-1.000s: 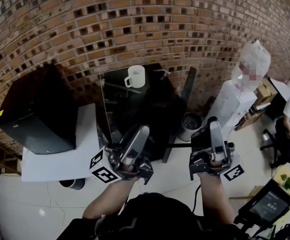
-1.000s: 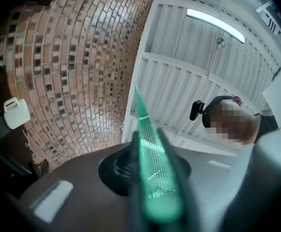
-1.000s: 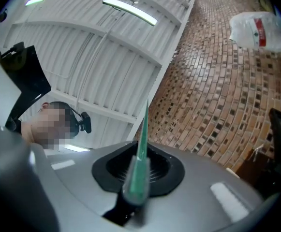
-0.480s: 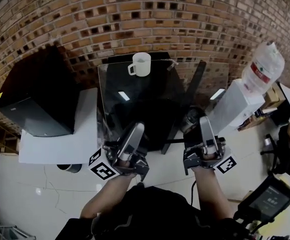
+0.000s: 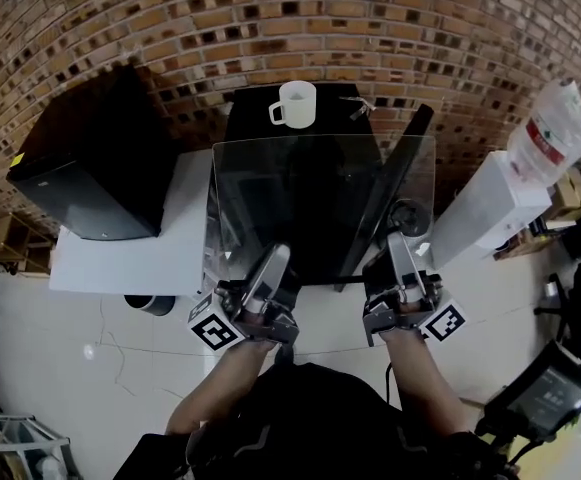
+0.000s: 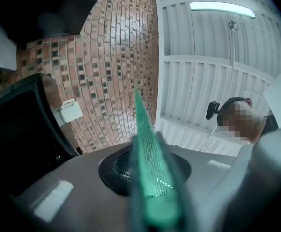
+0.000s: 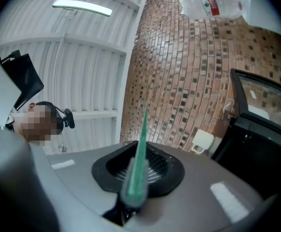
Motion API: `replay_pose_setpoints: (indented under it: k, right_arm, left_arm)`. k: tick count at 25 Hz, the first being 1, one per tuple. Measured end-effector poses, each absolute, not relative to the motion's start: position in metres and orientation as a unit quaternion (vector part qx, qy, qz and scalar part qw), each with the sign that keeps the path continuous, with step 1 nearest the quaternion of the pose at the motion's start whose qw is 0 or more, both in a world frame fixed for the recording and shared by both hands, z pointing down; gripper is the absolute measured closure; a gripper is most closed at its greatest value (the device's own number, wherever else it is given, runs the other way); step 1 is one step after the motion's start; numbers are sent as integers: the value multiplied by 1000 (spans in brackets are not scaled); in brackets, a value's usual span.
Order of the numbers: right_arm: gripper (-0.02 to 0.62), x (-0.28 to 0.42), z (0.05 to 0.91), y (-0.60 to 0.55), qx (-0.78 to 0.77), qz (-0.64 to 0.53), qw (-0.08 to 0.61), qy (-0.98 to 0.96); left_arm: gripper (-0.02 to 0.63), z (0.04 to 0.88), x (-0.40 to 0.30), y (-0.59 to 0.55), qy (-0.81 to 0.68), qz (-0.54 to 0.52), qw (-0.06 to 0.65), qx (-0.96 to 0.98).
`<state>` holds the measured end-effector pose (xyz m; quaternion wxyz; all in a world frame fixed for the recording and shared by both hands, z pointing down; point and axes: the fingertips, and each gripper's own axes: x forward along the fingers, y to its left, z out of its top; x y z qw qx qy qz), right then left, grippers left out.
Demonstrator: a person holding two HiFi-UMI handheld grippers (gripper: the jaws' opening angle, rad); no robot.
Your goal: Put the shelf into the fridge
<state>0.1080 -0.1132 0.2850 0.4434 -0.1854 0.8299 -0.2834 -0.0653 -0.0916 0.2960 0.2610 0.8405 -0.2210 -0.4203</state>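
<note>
Shelf [image 5: 320,203]: clear glass pane with a greenish edge, held in the air just in front of the fridge [image 5: 325,118] and not yet inside it. It is tilted, with the far edge higher than the near edge. The dark inside of the fridge shows through the glass.
Left gripper [image 5: 268,273]: the jaws are almost together and clamp the near edge of the shelf, toward its left corner. In the left gripper view the green glass edge [image 6: 147,178] rises from between the jaws.
Right gripper [image 5: 397,258]: the jaws are only a little apart and pinch the same near edge, toward the right corner. In the right gripper view the thin green edge [image 7: 138,168] stands between the jaws.
Fridge: small and black, it stands against the brick wall [image 5: 270,18].
Door [image 5: 400,173]: open, swung out to the right side of the shelf and seen edge-on.
Mug [image 5: 295,103]: white and upright on top of the fridge, with the handle to the left.
Desk [image 5: 130,258]: white, just left of the fridge. It carries a large black box [image 5: 90,168].
Water dispenser [image 5: 480,208]: white, to the right of the fridge, with an upturned bottle [image 5: 555,128] on top.
</note>
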Motion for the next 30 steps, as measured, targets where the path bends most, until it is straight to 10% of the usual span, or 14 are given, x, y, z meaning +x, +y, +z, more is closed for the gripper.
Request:
replay_pose_setpoints:
  k: [30]
  right_arm:
    - [560,80,450,-135,-292,-416,374,776]
  left_arm:
    - [585,460,-92,-112,-281,-383,439,762]
